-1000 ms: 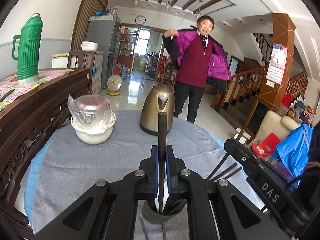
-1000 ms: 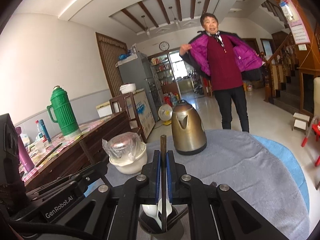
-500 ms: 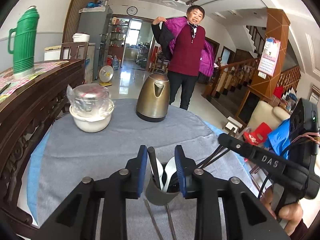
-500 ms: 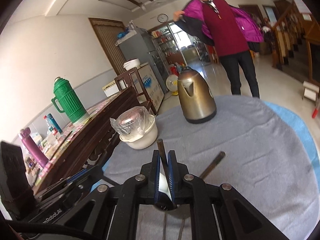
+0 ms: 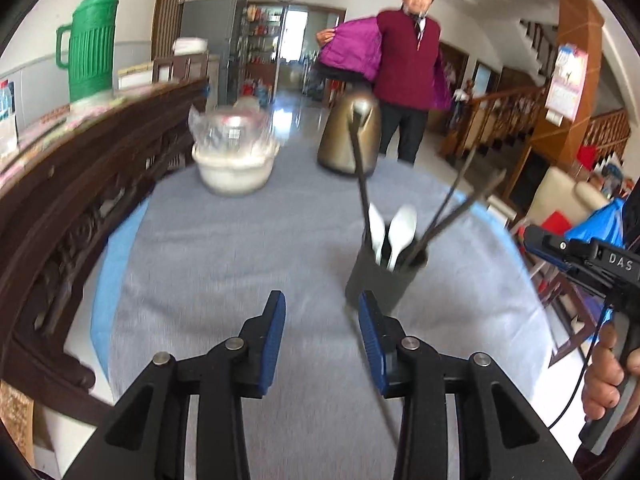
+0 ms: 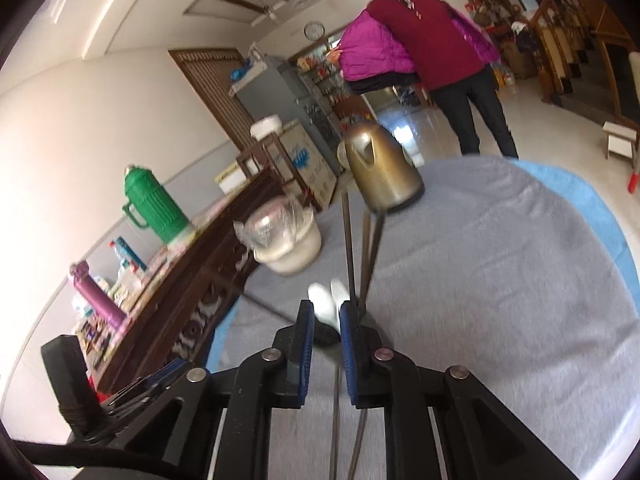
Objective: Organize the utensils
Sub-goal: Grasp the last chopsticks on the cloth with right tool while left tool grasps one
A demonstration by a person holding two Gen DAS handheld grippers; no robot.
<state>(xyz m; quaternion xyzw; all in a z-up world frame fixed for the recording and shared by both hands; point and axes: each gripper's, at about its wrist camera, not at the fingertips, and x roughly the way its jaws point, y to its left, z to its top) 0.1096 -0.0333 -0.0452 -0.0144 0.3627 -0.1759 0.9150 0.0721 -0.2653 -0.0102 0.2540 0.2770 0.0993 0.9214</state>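
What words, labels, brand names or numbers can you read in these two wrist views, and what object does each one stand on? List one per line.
"DAS" – white letters on the black body of the right gripper, seen from the left wrist.
Wall calendar: printing too blurred to read.
Wall clock: numerals too small to read.
Box with blue print beside the cabinet: blurred, unreadable.
Bottles on the sideboard: labels unreadable.

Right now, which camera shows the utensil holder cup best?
The left wrist view: the utensil holder cup stands whole ahead of the open left gripper, spoons and chopsticks visible. In the right wrist view the right gripper hides most of it.
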